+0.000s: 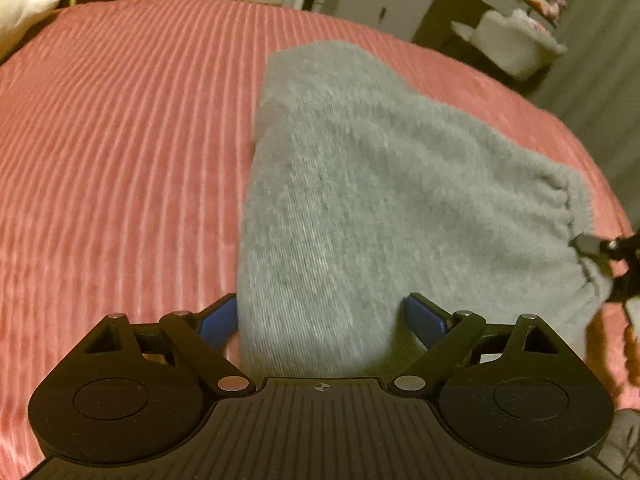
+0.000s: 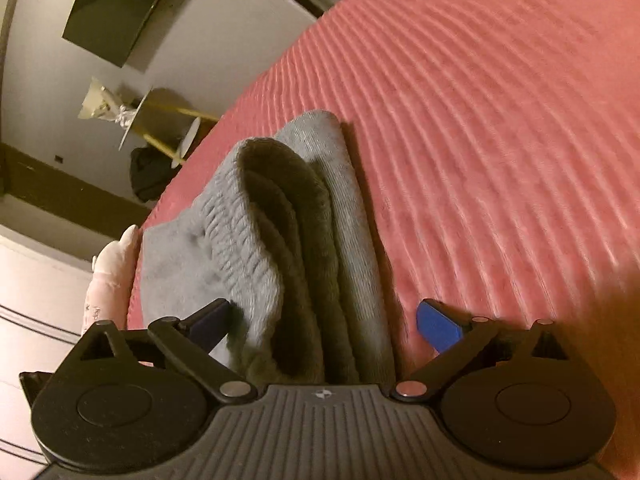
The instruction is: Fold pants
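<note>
Grey knit pants [image 1: 360, 184] lie in a folded bundle on the pink ribbed bedspread [image 1: 120, 140]. My left gripper [image 1: 320, 316] is open, its blue-padded fingers [image 1: 218, 320] wide apart on either side of the near end of the bundle. In the right wrist view the pants [image 2: 304, 240] show stacked layers and the elastic waistband. My right gripper [image 2: 320, 320] is open too, its fingers [image 2: 438, 326] straddling the layered edge. The right gripper's tip also shows in the left wrist view [image 1: 600, 256] at the waistband.
The bedspread [image 2: 500, 120] stretches wide to the left of the pants. A white cabinet [image 1: 380, 4] and a white tub [image 1: 516, 44] stand beyond the bed's far edge. A white plush thing [image 1: 24, 12] lies at the far left. A gold side table [image 2: 168, 124] stands off the bed.
</note>
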`<action>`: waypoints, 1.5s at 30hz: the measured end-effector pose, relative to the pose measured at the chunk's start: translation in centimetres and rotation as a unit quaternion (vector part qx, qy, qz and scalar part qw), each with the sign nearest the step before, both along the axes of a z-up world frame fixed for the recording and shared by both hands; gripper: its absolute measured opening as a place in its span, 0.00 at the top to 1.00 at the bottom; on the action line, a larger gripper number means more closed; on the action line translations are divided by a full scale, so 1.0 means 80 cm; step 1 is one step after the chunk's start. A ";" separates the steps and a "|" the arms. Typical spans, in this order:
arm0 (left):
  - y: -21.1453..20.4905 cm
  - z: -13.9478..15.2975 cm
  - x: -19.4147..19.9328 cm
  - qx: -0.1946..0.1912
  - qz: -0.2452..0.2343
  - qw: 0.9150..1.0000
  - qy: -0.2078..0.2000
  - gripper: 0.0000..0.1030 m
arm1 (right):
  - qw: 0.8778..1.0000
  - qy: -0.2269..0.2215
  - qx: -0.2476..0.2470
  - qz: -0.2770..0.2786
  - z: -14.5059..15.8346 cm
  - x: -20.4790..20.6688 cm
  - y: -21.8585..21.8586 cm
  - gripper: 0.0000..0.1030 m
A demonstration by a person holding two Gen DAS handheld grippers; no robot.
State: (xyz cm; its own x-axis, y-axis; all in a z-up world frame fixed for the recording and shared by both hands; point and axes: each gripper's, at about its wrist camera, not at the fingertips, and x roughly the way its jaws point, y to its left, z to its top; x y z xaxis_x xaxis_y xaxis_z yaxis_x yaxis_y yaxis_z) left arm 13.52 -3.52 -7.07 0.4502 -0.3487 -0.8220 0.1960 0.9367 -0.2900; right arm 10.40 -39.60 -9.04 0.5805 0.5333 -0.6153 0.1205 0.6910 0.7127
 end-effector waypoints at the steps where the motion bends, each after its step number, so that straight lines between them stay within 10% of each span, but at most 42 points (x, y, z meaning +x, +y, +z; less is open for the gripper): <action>1: -0.002 -0.004 0.002 0.001 -0.001 1.000 0.001 0.09 | 1.000 0.000 0.002 0.006 -0.002 0.005 0.000 0.04; 12: -0.019 -0.017 0.035 -0.011 -0.012 1.000 -0.008 0.05 | 0.997 -0.031 0.019 0.073 -0.005 0.029 0.024 0.05; 19: -0.006 -0.009 0.032 -0.042 -0.006 0.999 -0.022 0.28 | 0.995 -0.047 0.009 0.091 0.001 0.026 0.028 0.35; 30: -0.026 -0.027 0.056 -0.041 -0.023 0.999 -0.007 0.02 | 0.994 -0.030 0.013 0.108 -0.004 0.050 0.051 0.03; 32: -0.026 -0.025 0.054 -0.039 -0.019 0.999 -0.015 0.06 | 0.995 -0.033 0.001 0.098 -0.001 0.045 0.054 0.05; 34: -0.023 -0.018 0.045 -0.043 -0.023 0.998 -0.034 0.28 | 0.995 -0.034 -0.040 0.085 0.006 0.036 0.056 0.33; 37: -0.012 -0.010 0.037 -0.056 -0.011 0.997 -0.043 0.57 | 0.993 -0.054 -0.068 0.085 0.017 0.020 0.064 0.39; 45: -0.034 0.036 0.017 -0.024 -0.015 0.994 -0.105 0.66 | 0.984 -0.118 -0.115 0.074 0.080 -0.003 0.100 0.48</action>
